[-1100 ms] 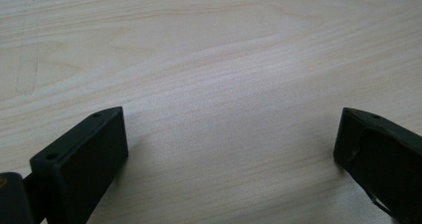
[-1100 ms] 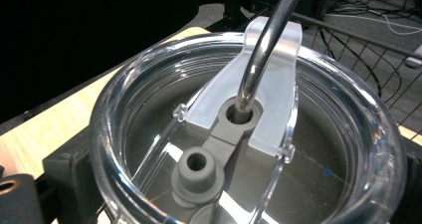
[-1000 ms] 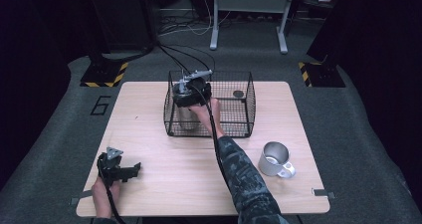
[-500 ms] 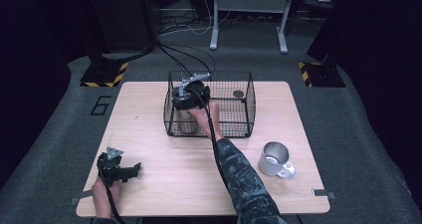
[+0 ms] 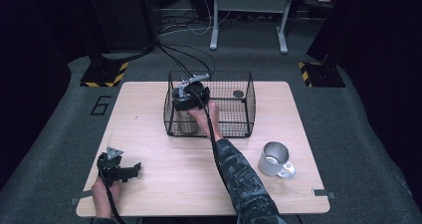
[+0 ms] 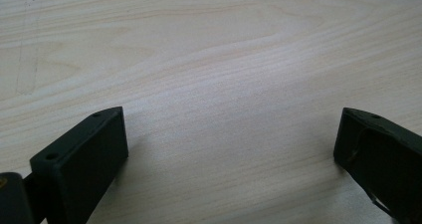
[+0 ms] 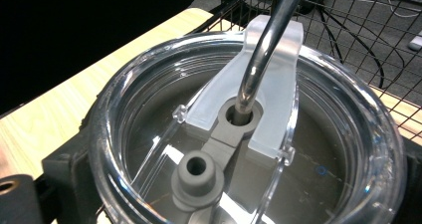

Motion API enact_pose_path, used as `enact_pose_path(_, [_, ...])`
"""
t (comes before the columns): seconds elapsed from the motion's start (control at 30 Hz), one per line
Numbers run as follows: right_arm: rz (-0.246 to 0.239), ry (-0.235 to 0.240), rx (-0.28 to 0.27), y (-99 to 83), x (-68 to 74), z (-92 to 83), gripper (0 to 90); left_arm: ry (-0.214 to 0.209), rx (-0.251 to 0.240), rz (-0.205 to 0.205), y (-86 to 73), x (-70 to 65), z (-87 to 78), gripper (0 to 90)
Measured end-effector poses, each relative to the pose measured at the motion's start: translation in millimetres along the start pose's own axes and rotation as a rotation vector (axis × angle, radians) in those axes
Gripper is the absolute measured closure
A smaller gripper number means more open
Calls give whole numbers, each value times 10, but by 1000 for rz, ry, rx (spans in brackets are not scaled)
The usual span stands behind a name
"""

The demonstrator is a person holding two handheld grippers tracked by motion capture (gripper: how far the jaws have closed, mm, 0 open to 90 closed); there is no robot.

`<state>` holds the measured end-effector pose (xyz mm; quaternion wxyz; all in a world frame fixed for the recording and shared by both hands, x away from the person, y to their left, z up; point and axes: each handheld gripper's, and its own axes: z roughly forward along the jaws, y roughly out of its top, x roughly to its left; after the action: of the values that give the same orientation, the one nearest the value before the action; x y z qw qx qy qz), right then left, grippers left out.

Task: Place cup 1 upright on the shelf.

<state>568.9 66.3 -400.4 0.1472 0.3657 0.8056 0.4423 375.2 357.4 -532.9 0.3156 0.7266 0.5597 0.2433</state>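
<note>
Inside wire basket (image 5: 234,92), right hand-held gripper (image 5: 188,98) clamps tumbler (image 7: 249,134).

- The high view looks forward and down over the whole bench (image 5: 164,159).
- The left gripper view looks close down at bare bench wood between its jaws.
- The right gripper view looks very close down onto a clear lid (image 7: 249,129); the wire basket (image 5: 246,109) shows in it and the high view.

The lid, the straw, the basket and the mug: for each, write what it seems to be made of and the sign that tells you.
Lid: clear glossy plastic, probably; you see through it.
Straw: polished metal, by its bright mirror sheen.
Basket: thin wire mesh, dark, apparently coated or painted.
Mug: metal, likely steel, with a dull silver shine.
</note>
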Motion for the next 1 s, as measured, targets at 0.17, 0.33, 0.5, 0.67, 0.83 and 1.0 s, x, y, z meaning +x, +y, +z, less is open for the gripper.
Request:
enact_pose_path(0.17, [-17,-9,2,-1,-24,15,35,3,2,12,2,8,-2,6])
enact_pose_path(0.33, [-16,-16,-1,-7,-31,32,35,1,3,9,1,6,-2,6])
enact_pose_path(0.5, [-4,-15,5,-16,-23,37,35,1,3,8,1,5,-3,6])
enact_pose_path(0.67, [-23,-17,-1,-42,-20,21,34,1,3,9,1,5,-3,6])
enact_pose_path(0.83, [-33,-14,16,-60,-4,-5,34,1,3,9,1,5,-3,6])
enact_pose_path(1.0, [-41,-14,7,-106,14,-35,32,3,-2,3,0,-1,0,6])
